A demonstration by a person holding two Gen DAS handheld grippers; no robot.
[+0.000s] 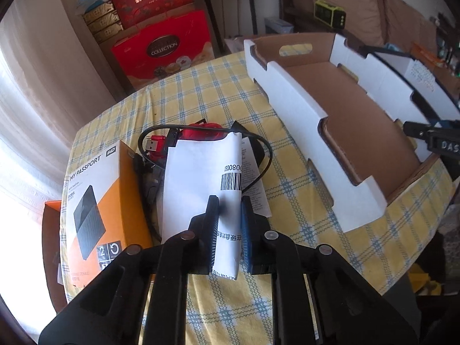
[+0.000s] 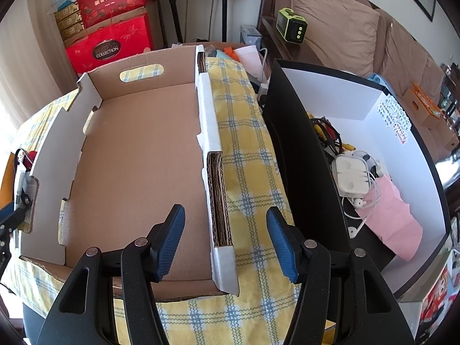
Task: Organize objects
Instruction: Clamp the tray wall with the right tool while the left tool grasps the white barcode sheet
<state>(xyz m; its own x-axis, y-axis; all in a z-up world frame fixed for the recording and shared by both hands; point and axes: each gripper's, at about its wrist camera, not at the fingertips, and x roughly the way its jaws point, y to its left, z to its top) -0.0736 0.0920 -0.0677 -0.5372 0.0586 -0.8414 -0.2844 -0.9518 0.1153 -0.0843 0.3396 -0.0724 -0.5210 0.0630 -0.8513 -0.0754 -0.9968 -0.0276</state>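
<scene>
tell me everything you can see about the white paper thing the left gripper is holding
The white paper packet is clamped between the left gripper fingers, held upright above the checked tablecloth. It looks like folded paper or a thin envelope, creased along its right side, with a black barcode, printed digits and lines of small text. Its lower edge pokes out below the pads. Behind it lie a black cable and red cable; whether it touches them is unclear.

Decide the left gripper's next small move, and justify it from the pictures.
Probably lift and carry right: the left gripper has its jaws shut on the folded white paper, and the cardboard tray beside it lies empty, so the paper likely goes there.
</scene>
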